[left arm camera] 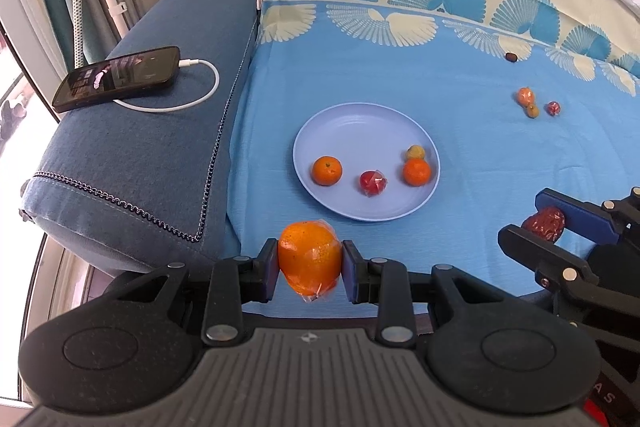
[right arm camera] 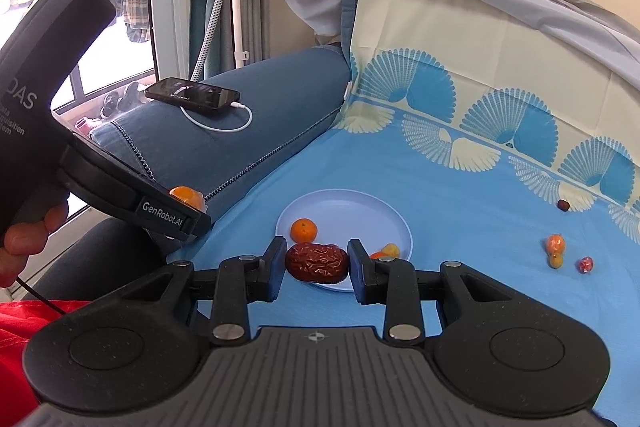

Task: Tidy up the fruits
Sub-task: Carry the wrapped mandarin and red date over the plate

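The left gripper [left arm camera: 310,269] is clamped on a glossy, plastic-wrapped orange mandarin [left arm camera: 309,261], held just short of the smooth round pale-blue plastic plate [left arm camera: 360,123] on the blue fan-printed sofa cover [left arm camera: 460,155]. The right gripper [right arm camera: 316,265] is clamped on a wrinkled, oblong dark-red dried date [right arm camera: 317,262]. Four fruits sit in the plate: two oranges, one wrapped red one, one small yellowish one. Four more lie on the cover well apart from the plate: three clustered, one dark one alone
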Motion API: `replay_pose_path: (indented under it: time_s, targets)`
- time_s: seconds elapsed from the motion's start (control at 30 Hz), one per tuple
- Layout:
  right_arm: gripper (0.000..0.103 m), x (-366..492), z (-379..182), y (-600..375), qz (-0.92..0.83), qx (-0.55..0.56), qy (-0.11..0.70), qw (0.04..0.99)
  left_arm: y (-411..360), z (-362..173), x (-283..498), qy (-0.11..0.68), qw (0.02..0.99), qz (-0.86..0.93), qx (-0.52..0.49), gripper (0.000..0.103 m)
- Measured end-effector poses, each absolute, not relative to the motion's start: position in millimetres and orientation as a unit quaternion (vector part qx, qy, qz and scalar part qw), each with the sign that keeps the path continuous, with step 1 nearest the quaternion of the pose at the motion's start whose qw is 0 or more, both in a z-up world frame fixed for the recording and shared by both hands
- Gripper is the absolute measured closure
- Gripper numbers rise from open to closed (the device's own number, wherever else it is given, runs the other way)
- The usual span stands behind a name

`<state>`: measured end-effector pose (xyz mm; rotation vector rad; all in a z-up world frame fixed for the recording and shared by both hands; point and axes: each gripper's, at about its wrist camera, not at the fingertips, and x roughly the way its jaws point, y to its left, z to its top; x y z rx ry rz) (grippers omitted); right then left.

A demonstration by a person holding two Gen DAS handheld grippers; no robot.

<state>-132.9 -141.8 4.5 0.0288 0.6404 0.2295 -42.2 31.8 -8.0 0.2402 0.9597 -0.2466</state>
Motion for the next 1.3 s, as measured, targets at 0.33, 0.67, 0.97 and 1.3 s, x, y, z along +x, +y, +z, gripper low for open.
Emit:
replay_pose_path:
  time_s: [0.33, 0.67, 0.97, 1.3]
  targets:
    - [0.068, -132, 1, -142, 0.112, 0.017, 0.323, 0.940, 32, -13, -38, 0.465, 0.869, -0.123, 0.117, 0.067]
    - [0.068, -122, -8, -138, 0.113, 0.017, 0.342, 0.933, 33, -25, -28, 0.478, 0.862, -0.126, 0.112, 0.067]
    - [0.068, -101, -25, -142, 0.095, 0.028, 0.368, 0.924, 34, -33, 4, 0.488, 0.860, -0.117, 0.097, 0.067]
    - [0.068, -56, -52, -153, 0.085, 0.043, 0.392, 0.915, 16, -53, 57, 0.507, 0.848, -0.113, 0.101, 0.067]
